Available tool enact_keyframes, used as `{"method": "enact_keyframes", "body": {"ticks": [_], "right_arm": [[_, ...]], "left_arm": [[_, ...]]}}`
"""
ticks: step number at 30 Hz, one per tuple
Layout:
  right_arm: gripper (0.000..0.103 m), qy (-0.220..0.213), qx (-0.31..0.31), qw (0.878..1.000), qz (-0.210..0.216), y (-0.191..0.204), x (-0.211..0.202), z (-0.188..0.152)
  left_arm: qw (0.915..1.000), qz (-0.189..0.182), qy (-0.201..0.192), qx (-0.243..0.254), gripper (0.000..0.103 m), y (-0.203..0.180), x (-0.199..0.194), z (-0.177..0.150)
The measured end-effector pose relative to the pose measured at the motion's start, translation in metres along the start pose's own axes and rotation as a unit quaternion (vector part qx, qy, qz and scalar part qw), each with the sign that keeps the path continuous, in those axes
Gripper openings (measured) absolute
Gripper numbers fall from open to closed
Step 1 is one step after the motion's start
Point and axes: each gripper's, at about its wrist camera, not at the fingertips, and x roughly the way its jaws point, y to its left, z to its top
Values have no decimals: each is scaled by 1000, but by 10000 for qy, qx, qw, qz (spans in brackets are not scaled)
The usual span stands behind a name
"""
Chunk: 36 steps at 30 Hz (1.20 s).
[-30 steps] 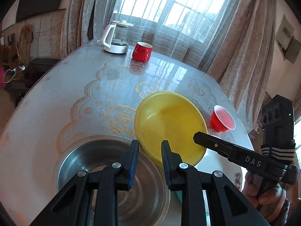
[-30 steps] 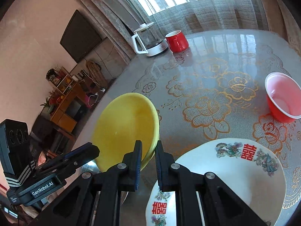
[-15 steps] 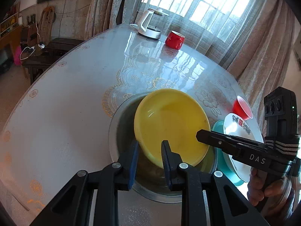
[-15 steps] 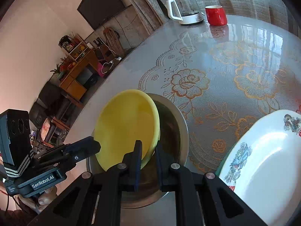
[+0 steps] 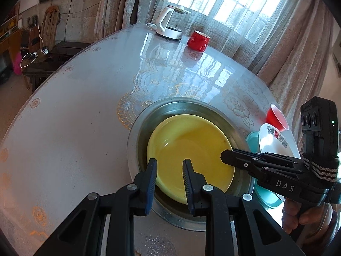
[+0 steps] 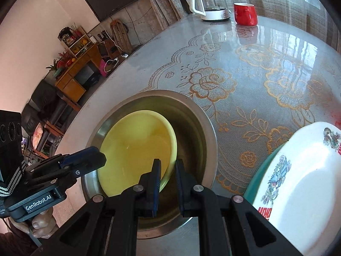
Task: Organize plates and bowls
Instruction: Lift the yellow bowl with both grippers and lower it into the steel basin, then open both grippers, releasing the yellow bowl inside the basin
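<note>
A yellow bowl (image 5: pixel 191 149) lies inside a wide steel basin (image 5: pixel 177 106) on the table; both also show in the right wrist view, the yellow bowl (image 6: pixel 136 145) within the steel basin (image 6: pixel 191 115). My left gripper (image 5: pixel 169 166) straddles the bowl's near rim with a gap on both sides. My right gripper (image 6: pixel 167 166) stands around the bowl's right rim, also slightly apart. A white patterned plate (image 6: pixel 302 183) rests on a teal plate (image 6: pixel 264 166) to the right.
A red cup (image 5: pixel 276 118) stands beside the white plate. A red mug (image 5: pixel 198 40) and a glass kettle (image 5: pixel 170 24) stand at the table's far end by the curtained window. Furniture lines the room beyond the table's left edge.
Both grippers lowered the yellow bowl from tilted above the table into the steel basin, where it now lies flat. Their jaws have loosened from the rim.
</note>
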Motion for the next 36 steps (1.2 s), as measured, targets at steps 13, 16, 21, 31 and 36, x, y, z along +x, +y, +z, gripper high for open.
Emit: {"method": "enact_keyframes", "body": {"ticks": [13, 16, 21, 31, 36], "right_arm": [[23, -191, -545, 9958, -710, 21, -9, -7], [29, -286, -680, 9930, -919, 27, -12, -10], [31, -370, -631, 9933, -893, 27, -14, -12], [32, -743, -251, 9948, -649, 17, -30, -16], [34, -939, -139, 9937, -604, 14, -40, -17]], "left_arm": [[9987, 309, -250, 334, 27, -4, -3, 1], [9976, 443, -352, 405, 28, -5, -5, 1], [9964, 547, -447, 473, 30, -7, -6, 1], [9938, 723, -610, 591, 32, -14, -11, 1], [9926, 763, -671, 660, 33, -19, -13, 3]]}}
